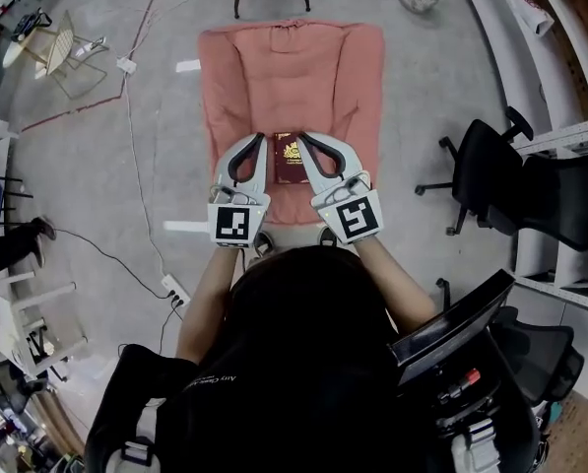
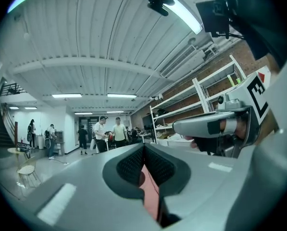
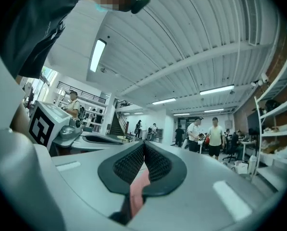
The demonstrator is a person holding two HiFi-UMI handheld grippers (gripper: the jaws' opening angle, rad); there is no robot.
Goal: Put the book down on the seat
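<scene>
- Left claw (image 1: 260, 140): pads pressed together and nothing pinched. Its own view (image 2: 144, 146) shows the ribbed pads meeting, with only the hall beyond them.
- Right claw (image 1: 304, 138): the same, closed on nothing. Its own view (image 3: 144, 144) shows the pads touching along their whole line.
- A pink sliver shows in the gap behind each pair of pads. I take it for the seat cloth seen through the opening, not something held.
- Book (image 1: 292, 161): dark red with a gold emblem up, lying flat on the pink seat (image 1: 274, 67) near the seat's front edge and centred side to side.
- Its long axis runs from the seat's front edge towards the backrest.
- From the head view the book sits between the two claw tips. The right tip overlaps the book's right edge in the picture and the left tip is just beside its left edge.
- Both claws point away from me over the seat's front, and neither looks to be touching the book.
- Neither hand is clearly nearer, though the right may be slightly closer.
- My judgement is that the book is already set down, so nothing is left but to draw clear of the seat.
</scene>
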